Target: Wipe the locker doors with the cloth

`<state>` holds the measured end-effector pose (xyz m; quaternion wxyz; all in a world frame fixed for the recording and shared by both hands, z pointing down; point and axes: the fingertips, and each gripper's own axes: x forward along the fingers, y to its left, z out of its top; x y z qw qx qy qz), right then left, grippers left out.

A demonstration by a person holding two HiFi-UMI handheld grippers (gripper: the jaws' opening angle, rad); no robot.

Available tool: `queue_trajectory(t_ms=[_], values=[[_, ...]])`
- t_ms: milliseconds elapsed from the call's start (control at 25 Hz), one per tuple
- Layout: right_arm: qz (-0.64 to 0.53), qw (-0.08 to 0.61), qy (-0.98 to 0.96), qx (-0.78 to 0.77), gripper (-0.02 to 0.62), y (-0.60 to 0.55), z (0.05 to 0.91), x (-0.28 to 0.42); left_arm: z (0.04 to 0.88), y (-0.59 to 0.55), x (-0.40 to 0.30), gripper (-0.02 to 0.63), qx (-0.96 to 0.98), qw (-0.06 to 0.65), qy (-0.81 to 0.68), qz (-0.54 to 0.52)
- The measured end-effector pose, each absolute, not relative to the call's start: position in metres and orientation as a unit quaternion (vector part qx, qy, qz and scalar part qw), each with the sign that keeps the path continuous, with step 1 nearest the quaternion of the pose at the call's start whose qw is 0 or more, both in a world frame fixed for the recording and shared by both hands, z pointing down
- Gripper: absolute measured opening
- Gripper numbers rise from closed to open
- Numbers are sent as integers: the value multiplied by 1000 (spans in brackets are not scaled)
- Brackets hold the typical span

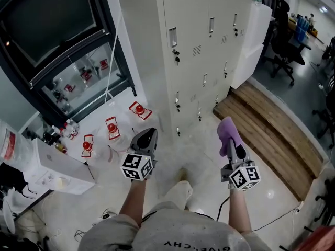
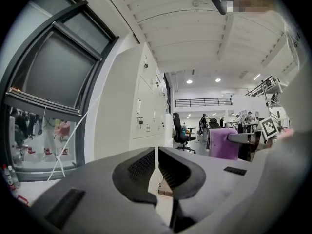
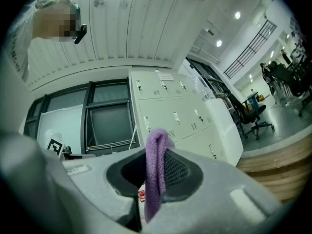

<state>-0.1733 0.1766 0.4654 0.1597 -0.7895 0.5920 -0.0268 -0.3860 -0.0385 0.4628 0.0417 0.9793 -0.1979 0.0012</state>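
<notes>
The cream lockers [image 1: 204, 41] stand ahead of me, with several small doors, handles and key locks; they also show in the left gripper view [image 2: 146, 106] and the right gripper view [image 3: 170, 111]. A purple cloth [image 1: 228, 131] hangs folded from my right gripper [image 1: 231, 140], whose jaws are shut on it [image 3: 155, 169]. It is held a short way in front of the lower locker doors, not touching them. My left gripper [image 1: 147, 138] is held at the same height to the left, jaws shut and empty [image 2: 156, 167]. The cloth [image 2: 223, 143] shows at its right.
A dark-framed window [image 1: 57, 41] is at the left, with clear bags of red-labelled items [image 1: 112, 128] on the floor below. A wooden platform [image 1: 272, 135] lies right of the lockers. A white fridge-like cabinet [image 1: 251, 41] and office chairs [image 1: 282, 41] stand beyond.
</notes>
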Motion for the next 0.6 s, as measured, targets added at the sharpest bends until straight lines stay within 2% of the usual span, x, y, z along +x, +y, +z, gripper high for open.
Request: queue_trajectory(t_ms=[600], values=[[-18,172,603,-779,48,38,432,-34,441,-167,-254,18,978,43,-204,-13]])
